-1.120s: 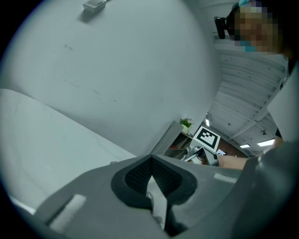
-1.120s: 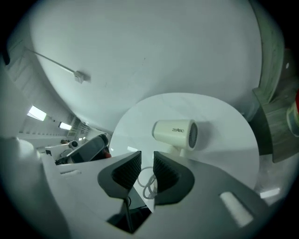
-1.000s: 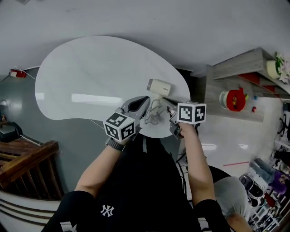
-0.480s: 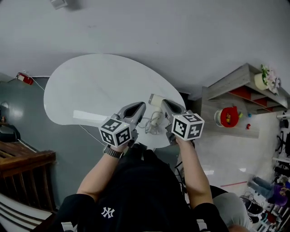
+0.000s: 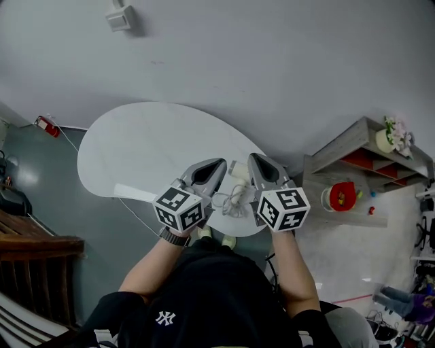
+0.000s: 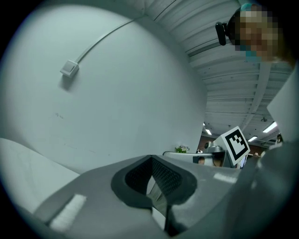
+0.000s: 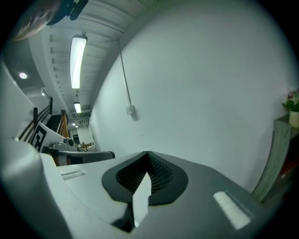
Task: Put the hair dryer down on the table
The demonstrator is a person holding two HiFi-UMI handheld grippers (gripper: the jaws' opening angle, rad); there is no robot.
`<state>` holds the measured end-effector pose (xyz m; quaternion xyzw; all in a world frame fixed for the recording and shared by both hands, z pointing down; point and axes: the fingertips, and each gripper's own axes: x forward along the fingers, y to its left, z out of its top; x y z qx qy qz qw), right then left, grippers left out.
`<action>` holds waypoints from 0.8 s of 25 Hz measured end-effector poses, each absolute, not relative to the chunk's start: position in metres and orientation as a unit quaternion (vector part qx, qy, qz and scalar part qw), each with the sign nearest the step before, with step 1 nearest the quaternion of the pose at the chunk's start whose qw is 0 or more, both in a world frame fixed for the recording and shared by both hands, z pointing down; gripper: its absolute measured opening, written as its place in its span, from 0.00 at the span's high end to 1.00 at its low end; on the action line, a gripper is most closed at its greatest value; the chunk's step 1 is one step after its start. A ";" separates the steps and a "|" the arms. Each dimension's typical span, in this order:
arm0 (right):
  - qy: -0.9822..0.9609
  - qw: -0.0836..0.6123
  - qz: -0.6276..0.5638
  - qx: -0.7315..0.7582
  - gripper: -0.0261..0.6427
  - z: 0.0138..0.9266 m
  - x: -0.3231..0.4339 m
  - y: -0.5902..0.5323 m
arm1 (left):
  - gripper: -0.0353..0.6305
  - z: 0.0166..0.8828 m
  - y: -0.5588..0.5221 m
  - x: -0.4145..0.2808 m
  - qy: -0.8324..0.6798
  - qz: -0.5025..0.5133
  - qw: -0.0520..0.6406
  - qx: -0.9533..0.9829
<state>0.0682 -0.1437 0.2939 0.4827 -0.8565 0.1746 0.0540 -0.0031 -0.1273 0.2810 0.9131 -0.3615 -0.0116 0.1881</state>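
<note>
Since one second ago the head view has tipped upward: the white table (image 5: pixel 149 146) sits lower in the frame, a wall-mounted box (image 5: pixel 121 16) has come into view at the top, and the two grippers have drawn closer together on either side of the hair dryer (image 5: pixel 238 169). The hair dryer, cream-coloured, lies on the table near its front edge, its body partly covered by the gripper noses. Its cord (image 5: pixel 234 202) lies in a loose bundle on the tabletop just in front of it. The left gripper (image 5: pixel 216 165) stands just left of the dryer and the right gripper (image 5: pixel 254 160) just right of it; contact with the dryer cannot be judged from the head view. In the left gripper view the jaws of the left gripper (image 6: pixel 152 158) meet at the tips, with only a thin slit of light between the pads and nothing held. The right gripper view shows the same for the right gripper (image 7: pixel 147 153): jaws together, nothing between them. Both gripper views look at the pale wall, not the tabletop. A grey shelf unit (image 5: pixel 367 146) stands to the right of the table, with a potted plant (image 5: pixel 389 136) on top.
</note>
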 end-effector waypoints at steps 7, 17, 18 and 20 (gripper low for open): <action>-0.868 0.031 0.134 0.477 0.93 0.251 0.059 -0.141 | 0.94 0.238 -0.125 -0.007 -0.363 -0.036 0.152 0.919; -0.866 0.017 0.107 0.488 0.93 0.231 0.059 -0.141 | 0.95 0.220 -0.127 -0.013 -0.371 -0.052 0.133 0.918; -0.866 0.016 0.107 0.488 0.93 0.231 0.059 -0.141 | 0.94 0.220 -0.127 -0.012 -0.371 -0.051 0.132 0.918; -0.865 0.016 0.107 0.489 0.93 0.231 0.059 -0.142 | 0.94 0.219 -0.127 -0.011 -0.370 -0.050 0.131 0.918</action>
